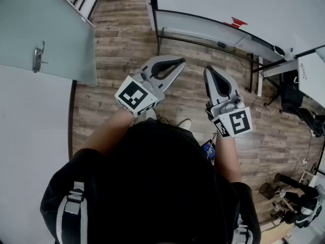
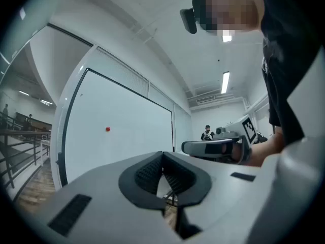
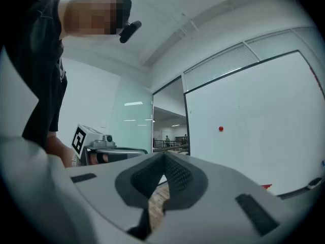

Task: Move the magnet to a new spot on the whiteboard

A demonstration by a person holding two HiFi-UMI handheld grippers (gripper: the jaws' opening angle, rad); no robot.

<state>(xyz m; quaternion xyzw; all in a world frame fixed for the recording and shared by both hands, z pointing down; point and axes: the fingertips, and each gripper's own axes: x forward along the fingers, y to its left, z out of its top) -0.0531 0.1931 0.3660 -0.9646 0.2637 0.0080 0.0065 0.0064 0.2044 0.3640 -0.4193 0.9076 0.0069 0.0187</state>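
Both grippers are held out level in front of the person, side by side above the wooden floor, and both face the whiteboard. The left gripper is clenched on nothing: its ribbed pads meet at the tips, and only floor shows through the gap behind them. The right gripper is likewise clenched and empty, its tips pressed together. The magnet, a small red dot, is stuck on the bare white face of the whiteboard, well apart from both grippers. In the left gripper view it sits at about 10 o'clock from the jaw tips. In the right gripper view the magnet lies at about 2 o'clock from them. Each gripper view also catches the other gripper beside it, at roughly 3 o'clock in the left gripper view and 9 o'clock in the right. In the head view the left gripper and right gripper point toward 12 o'clock, where the board's dark-framed lower edge runs. A glass door with a metal handle stands at 10 o'clock. A small red object rests at the whiteboard's lower edge.
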